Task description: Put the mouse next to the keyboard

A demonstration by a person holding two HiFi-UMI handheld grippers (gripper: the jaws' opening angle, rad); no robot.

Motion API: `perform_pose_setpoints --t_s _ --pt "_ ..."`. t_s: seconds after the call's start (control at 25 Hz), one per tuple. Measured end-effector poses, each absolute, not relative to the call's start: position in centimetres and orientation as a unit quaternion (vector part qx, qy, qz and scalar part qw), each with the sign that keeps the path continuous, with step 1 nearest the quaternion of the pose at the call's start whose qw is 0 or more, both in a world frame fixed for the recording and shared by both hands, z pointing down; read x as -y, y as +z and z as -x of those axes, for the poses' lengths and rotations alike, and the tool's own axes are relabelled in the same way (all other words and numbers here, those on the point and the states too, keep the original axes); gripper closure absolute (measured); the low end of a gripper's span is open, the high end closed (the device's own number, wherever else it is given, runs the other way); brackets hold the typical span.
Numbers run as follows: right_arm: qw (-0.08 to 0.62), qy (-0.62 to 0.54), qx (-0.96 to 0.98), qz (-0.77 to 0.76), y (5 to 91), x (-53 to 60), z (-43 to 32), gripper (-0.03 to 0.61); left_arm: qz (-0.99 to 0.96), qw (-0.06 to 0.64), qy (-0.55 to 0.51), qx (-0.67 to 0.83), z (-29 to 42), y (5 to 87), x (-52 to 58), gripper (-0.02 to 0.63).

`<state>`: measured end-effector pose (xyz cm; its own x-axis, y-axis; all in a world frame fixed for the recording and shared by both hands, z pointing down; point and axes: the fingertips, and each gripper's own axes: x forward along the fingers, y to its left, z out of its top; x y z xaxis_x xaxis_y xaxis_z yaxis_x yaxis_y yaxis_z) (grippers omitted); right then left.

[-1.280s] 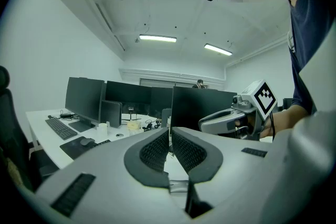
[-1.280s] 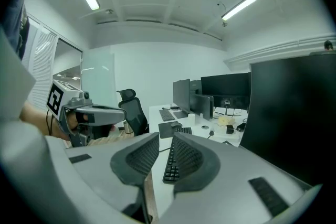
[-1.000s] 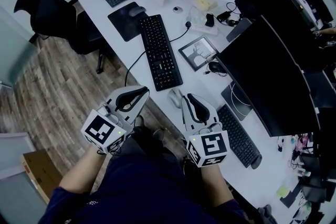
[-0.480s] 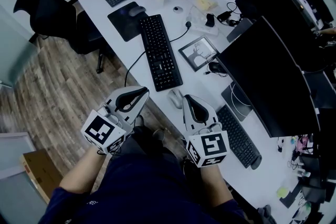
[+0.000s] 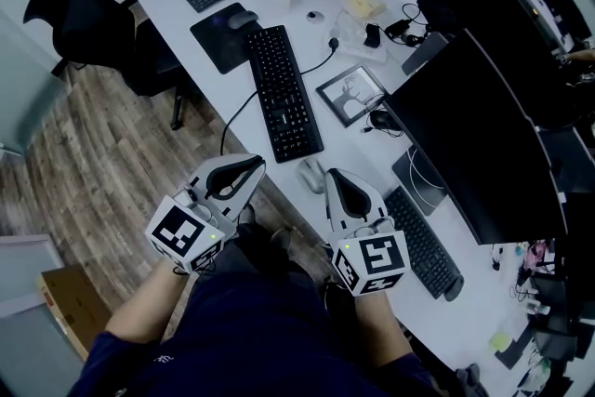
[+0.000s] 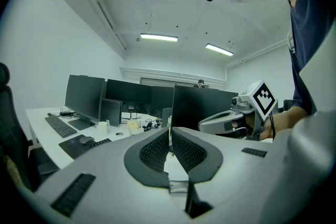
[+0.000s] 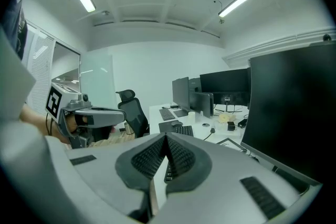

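A pale grey mouse (image 5: 310, 173) lies on the white desk (image 5: 232, 98), just off the near end of the long black keyboard (image 5: 284, 93). My right gripper (image 5: 328, 172) hovers right beside the mouse, on its right. Its jaws have just been closing and now meet with nothing between them; the right gripper view shows the pads (image 7: 152, 157) touching at the tip. My left gripper (image 5: 257, 164) hangs off the desk's near edge, left of the mouse, shut and empty. In the left gripper view its fingers (image 6: 155, 150) meet at the tip and hide the mouse.
A black mouse pad (image 5: 223, 34) with a dark mouse (image 5: 244, 18) lies left of the keyboard. A framed picture (image 5: 351, 94), a second keyboard (image 5: 423, 242) and a large monitor (image 5: 474, 144) stand to the right. An office chair (image 5: 88, 14) stands on the wood floor.
The right gripper's jaws have closed from slightly apart to shut. Both hands and the mouse have stayed where they were.
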<state>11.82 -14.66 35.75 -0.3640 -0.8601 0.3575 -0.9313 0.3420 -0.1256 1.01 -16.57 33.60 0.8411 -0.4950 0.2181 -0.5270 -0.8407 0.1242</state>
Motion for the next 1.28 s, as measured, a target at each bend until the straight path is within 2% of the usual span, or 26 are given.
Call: perform_pose_setpoints --t_s 1.28 --pt "0.08 0.175 0.817 -0.543 35.8 15.1 -12.6 0.577 -0.955 0.09 0.096 0.265 -1.5 33.9 17.2 0.571"
